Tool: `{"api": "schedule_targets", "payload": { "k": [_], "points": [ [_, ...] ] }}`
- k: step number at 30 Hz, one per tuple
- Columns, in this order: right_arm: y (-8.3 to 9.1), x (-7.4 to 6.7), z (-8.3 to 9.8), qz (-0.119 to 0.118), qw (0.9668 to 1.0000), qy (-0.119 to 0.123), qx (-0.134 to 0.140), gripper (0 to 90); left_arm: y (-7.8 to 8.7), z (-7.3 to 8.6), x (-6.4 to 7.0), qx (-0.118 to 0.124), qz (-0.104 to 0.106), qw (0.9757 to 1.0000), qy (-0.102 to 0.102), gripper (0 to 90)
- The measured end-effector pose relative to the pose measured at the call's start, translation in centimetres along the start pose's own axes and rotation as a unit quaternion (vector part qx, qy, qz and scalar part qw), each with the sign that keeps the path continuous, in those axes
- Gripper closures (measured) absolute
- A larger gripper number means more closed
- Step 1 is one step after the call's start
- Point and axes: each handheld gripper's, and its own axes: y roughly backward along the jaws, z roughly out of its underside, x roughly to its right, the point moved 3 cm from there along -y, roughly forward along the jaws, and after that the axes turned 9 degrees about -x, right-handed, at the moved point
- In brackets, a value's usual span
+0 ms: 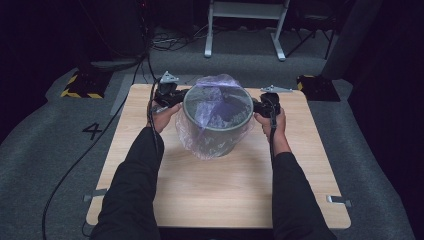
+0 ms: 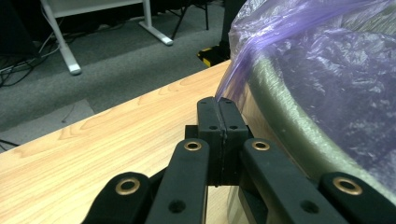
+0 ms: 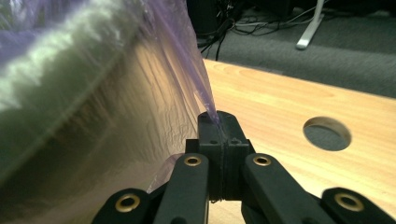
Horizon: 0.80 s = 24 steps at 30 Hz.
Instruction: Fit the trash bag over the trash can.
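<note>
Currently: grey bin (image 1: pixel 217 131) stood mid-desk (image 1: pixel 200 185), purple plastic bag (image 1: pixel 218 102) draped into it and over rim. Left tool (image 2: pixel 218 109) clamped on bag edge at bin's left side. Right tool (image 3: pixel 218 122) clamped on bag edge at bin's right. Film ran taut from both tips.

Black sleeves; black gripper (image 2: pixel 218 105) arms with brass-ringed pivots.

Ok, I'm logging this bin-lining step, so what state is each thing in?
Bin: upright on the table.
Purple bag: draped over the bin's rim, hanging down outside.
Left gripper: shut on the bag's edge.
Right gripper: shut on the bag's edge.
</note>
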Motion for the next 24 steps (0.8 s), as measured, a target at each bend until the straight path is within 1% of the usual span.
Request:
{"api": "schedule_targets", "payload": {
  "k": [3,4,6,9,10,11,13,14,15,16,18,20,21,23,24],
  "points": [
    [-0.5,-0.1,0.1,-0.01,0.9999,-0.002,-0.007,90.0,-0.4,0.0,-0.3,0.0,0.012,0.9999,0.008,89.9],
    [-0.7,-0.2,0.2,-0.011,0.9999,0.001,-0.011,90.0,-0.6,0.0,-0.4,-0.004,0.015,0.9999,0.008,89.9],
    [-1.0,-0.3,0.3,-0.021,0.9996,0.005,-0.017,90.0,-0.8,0.1,-0.6,-0.009,0.02,0.9997,0.011,89.9],
    [-1.2,-0.3,0.5,-0.031,0.9993,0.003,-0.022,90.0,-1.3,0.4,-0.9,-0.019,0.029,0.9993,0.017,90.0],
    [-1.2,-0.3,0.5,-0.03,0.9993,0.003,-0.023,90.0,-1.6,0.6,-0.9,-0.026,0.033,0.9989,0.019,90.0],
    [-1.1,-0.4,0.4,-0.029,0.9993,0.005,-0.023,90.0,-2.1,0.9,-1.0,-0.039,0.033,0.9986,0.017,90.0],
    [-1.0,-0.3,0.3,-0.027,0.9994,0.009,-0.022,88.7,-2.6,1.6,-1.0,-0.052,0.034,0.9979,0.02,90.0],
    [-1.0,-0.3,0.3,-0.026,0.9994,0.008,-0.022,88.7,-3.1,2.2,-1.1,-0.065,0.028,0.9973,0.02,90.0],
    [-1.0,-0.1,0.4,-0.024,0.9994,0.006,-0.025,88.9,-3.3,2.5,-1.2,-0.076,0.028,0.9965,0.021,90.0],
    [-1.0,0.0,0.5,-0.021,0.9994,0.005,-0.027,89.2,-3.4,3.0,-1.3,-0.079,0.026,0.9961,0.027,89.9],
    [-1.0,0.6,1.0,-0.016,0.9995,-0.006,-0.028,90.0,-3.2,3.7,-1.6,-0.061,0.035,0.9968,0.037,90.0],
    [-0.8,1.1,1.7,-0.017,0.9994,-0.018,-0.022,90.0,-2.8,4.3,-1.8,-0.063,0.034,0.9967,0.039,89.9],
    [-0.8,1.2,2.0,-0.017,0.9994,-0.018,-0.023,90.0,-2.4,4.8,-2.0,-0.057,0.035,0.997,0.038,89.9],
    [-0.6,1.5,2.8,-0.023,0.9994,-0.018,-0.02,90.0,-2.0,5.2,-2.1,-0.053,0.037,0.9971,0.04,89.8],
    [-0.5,1.5,3.0,-0.025,0.9994,-0.016,-0.016,89.5,-1.5,5.4,-2.1,-0.044,0.034,0.9977,0.038,88.1]
  ]
}}
